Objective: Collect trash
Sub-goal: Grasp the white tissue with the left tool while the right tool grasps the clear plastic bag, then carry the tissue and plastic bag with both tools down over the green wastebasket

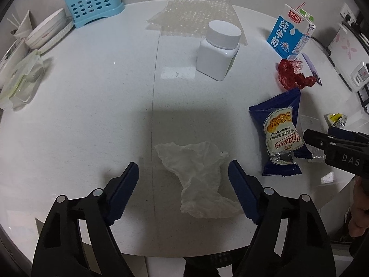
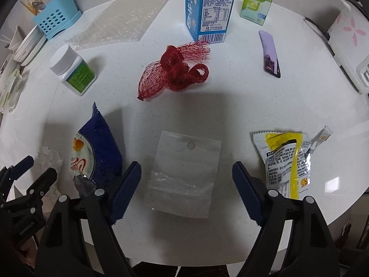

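Note:
My left gripper [image 1: 183, 167] is open over a crumpled white tissue [image 1: 198, 180] that lies between its fingers on the white table [image 1: 92, 103]. My right gripper [image 2: 186, 167] is open over a clear plastic bag [image 2: 184, 175] lying flat between its fingers. A blue cookie wrapper [image 1: 279, 133] lies to the right of the tissue; it also shows in the right wrist view [image 2: 96, 150]. A red net [image 2: 175, 71], a yellow and silver wrapper [image 2: 286, 161], a purple wrapper [image 2: 269, 53] and a milk carton [image 2: 207, 11] are further out.
A white pill bottle [image 1: 219, 50] stands mid-table, bubble wrap [image 1: 191, 18] behind it. A blue cutlery holder [image 1: 92, 4], bowls [image 1: 46, 32] and a clear lidded box [image 1: 23, 80] are at the far left. A green box [image 2: 258, 0] stands beside the carton.

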Tool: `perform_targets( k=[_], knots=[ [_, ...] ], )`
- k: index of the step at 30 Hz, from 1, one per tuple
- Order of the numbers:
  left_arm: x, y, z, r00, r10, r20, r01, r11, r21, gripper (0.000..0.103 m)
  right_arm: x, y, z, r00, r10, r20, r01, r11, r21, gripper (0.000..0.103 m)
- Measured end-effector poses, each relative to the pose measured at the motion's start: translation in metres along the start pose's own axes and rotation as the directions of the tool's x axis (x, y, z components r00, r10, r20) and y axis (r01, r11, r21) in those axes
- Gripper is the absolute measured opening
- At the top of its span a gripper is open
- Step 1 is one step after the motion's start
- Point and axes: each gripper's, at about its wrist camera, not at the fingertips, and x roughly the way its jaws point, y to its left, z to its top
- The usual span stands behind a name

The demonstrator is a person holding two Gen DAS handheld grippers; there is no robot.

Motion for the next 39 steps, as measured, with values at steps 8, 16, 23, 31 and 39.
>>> perform_targets(
  k=[8,16,23,31,39],
  knots=[
    [0.003,-0.005,0.001,0.999,0.003,-0.036,-0.003,1.0,0.014,0.045,0.007,0.004,0.004,1.0,-0.018,-0.011,0.018,1.0,0.004,0.069],
    [0.002,-0.008,0.0,0.999,-0.011,-0.053,0.012,1.0,0.013,0.009,0.005,0.007,-0.001,1.0,-0.018,0.002,0.018,1.0,-0.006,0.054],
    [-0.001,-0.008,-0.003,0.999,-0.005,-0.05,0.004,1.0,-0.016,0.008,0.001,0.004,0.004,1.0,0.016,-0.017,-0.017,1.0,-0.027,0.012],
    [-0.014,-0.003,-0.002,0.999,0.026,-0.028,-0.028,0.994,-0.102,0.008,-0.007,-0.007,0.021,0.996,0.083,-0.027,-0.085,0.993,-0.081,0.007],
    [-0.03,-0.012,0.01,0.998,0.067,0.008,-0.065,0.984,-0.168,0.008,-0.027,-0.032,0.04,0.988,0.151,0.013,-0.148,0.979,-0.137,0.007]
  ],
)
